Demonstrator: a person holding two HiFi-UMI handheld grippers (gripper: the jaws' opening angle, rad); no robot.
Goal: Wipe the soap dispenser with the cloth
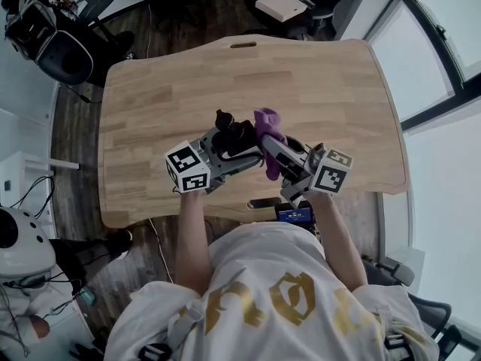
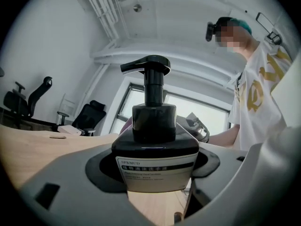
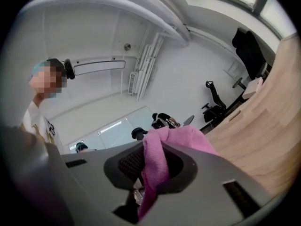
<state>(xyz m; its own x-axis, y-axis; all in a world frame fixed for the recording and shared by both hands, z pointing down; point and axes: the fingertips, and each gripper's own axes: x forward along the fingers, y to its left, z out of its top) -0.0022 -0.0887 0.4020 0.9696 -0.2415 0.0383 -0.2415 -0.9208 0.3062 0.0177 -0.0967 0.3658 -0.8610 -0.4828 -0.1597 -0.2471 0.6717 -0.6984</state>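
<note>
**Desk:** What do you have in the head view?

**Operator:** I see the wooden desk (image 1: 323, 81) filling the middle of the frame. Both grippers meet low in the centre, near its front edge. My left gripper (image 1: 234, 146) comes in from the lower left and has the dark soap dispenser (image 1: 228, 129). My right gripper (image 1: 273, 152) comes in from the lower right with the purple cloth (image 1: 267, 125). The cloth lies against the dispenser's right side. I cannot tell from here whether the base of the dispenser rests on the desk.

**Desk:** And the left gripper view?

**Operator:** Here the dispenser stands upright in the centre of the frame, and the jaws are clamped on its lower body from both sides. Its white label (image 2: 157, 171) faces the camera and the black pump head (image 2: 149, 65) points to the left. A sliver of purple shows just behind its left shoulder. At the right edge I see the person (image 2: 258, 98) in a white shirt with gold print, and an office chair (image 2: 88, 117) stands at the middle left.

**Desk:** Right gripper view?

**Operator:** These jaws are closed on a fold of the cloth, which bunches above them and hangs down between them. The dark pump shows just to the left of the cloth, behind it. The desk runs along the right side of the frame.
</note>
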